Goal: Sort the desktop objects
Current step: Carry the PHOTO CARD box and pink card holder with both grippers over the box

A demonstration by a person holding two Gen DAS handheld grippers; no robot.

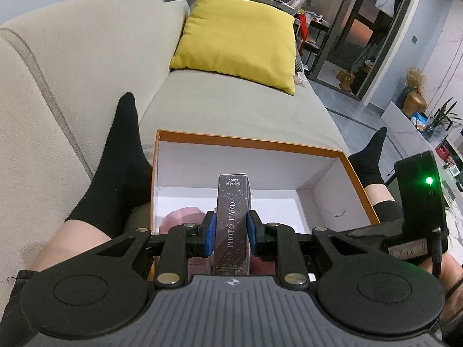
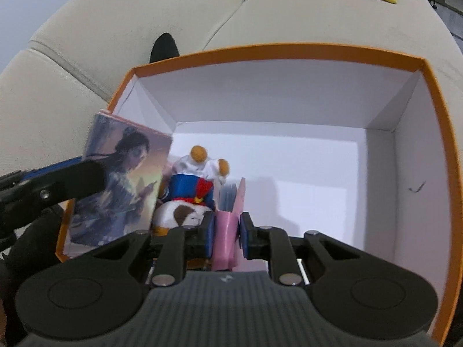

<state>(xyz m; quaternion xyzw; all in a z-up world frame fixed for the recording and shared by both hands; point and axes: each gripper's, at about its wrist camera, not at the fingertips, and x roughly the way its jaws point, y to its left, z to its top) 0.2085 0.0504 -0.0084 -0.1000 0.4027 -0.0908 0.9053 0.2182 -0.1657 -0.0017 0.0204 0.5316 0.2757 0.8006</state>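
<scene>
Sorting partly done: a plush toy (image 2: 185, 202) lies in the orange box (image 2: 289, 50); left tool (image 1: 231, 231) grasping the photo card box (image 1: 233, 219) and right tool (image 2: 227, 232) grasping a pink case (image 2: 228, 225) are not yet released.

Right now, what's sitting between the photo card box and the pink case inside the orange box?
A plush toy in a blue and red outfit lies between the photo card box and the pink case, seen in the right wrist view.

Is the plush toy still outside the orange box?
No, the plush toy lies inside the orange box, on its white floor beside the right gripper.
</scene>
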